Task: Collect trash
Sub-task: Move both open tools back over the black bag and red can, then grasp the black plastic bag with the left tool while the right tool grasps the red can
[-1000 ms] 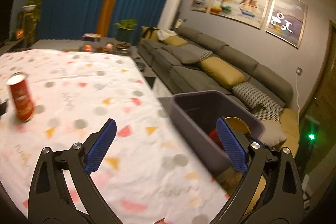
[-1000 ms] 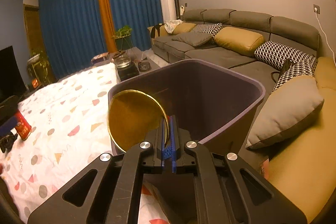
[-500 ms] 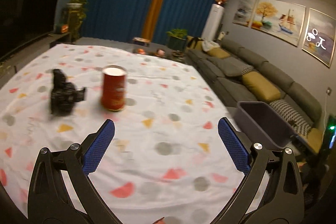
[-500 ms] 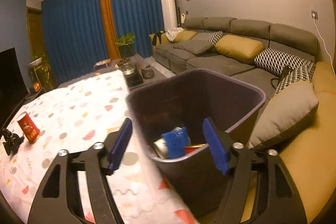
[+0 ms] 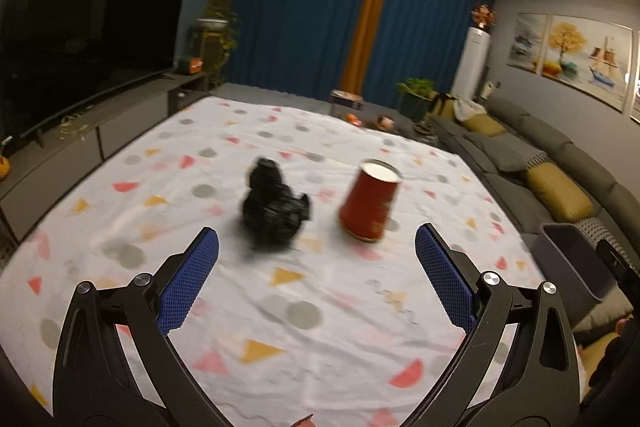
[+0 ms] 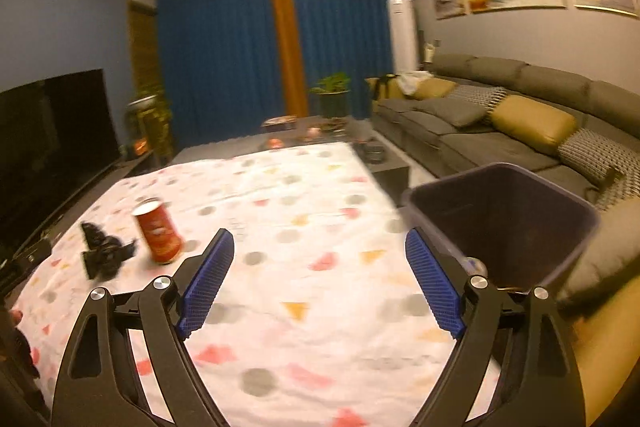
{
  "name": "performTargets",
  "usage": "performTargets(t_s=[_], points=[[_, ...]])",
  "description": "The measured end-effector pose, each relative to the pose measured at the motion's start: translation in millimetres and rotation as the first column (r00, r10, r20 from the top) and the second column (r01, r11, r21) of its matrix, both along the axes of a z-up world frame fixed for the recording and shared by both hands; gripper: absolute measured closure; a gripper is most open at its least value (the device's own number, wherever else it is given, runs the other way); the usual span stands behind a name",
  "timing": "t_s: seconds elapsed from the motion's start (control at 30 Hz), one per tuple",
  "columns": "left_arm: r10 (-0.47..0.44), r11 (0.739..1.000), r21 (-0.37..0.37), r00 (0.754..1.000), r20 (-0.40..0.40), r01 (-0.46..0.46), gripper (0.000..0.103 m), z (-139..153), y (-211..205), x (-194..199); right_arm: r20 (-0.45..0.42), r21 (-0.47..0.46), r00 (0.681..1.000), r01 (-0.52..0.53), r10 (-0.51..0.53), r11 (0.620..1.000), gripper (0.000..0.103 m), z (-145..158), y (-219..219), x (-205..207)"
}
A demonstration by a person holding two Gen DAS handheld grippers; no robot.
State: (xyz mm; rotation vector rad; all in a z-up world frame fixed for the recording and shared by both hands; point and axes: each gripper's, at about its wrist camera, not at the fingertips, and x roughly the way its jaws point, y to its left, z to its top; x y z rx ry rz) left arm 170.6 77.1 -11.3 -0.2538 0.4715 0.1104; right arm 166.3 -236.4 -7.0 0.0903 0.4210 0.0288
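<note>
While both grippers are hanging over the patterned tablecloth (image 5: 320, 307), neither is gripping anything. The left gripper (image 5: 316, 283) is standing with its jaws spread wide, and two pieces of trash are sitting ahead of it, beyond the fingertips and inside the line of the gap: a crumpled black bag (image 5: 274, 205) is lying closer to the left finger, and a red can (image 5: 370, 205) is standing upright closer to the right finger, just beside the bag but apart from it. Both are showing blurred. The dark bin (image 5: 572, 259) is sitting off past the right finger, at the cloth's edge.

The right gripper (image 6: 320, 283) is likewise gaping, nothing between its blue pads (image 6: 206, 285). The can (image 6: 158, 231) and bag (image 6: 104, 251) are lying well outside its left finger, ahead and to that side. The bin (image 6: 500, 223) is standing just beyond its right finger, touching the cloth's edge.
</note>
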Motion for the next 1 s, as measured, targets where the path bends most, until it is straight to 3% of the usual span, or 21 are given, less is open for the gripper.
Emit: performTargets(t_s=[0.57,1.0], points=[[0.093,0.996,0.015,0.996,-0.001,-0.093,0.006,2,60,11,-0.045,-0.046,0.974,-0.223,0.221,0.974,0.018,-12,124,49],[0.139,0.99,0.037,0.99,0.007,-0.139,0.006,4,82,46,-0.121,-0.085,0.953,-0.288,0.277,0.954,0.018,-42,198,112]])
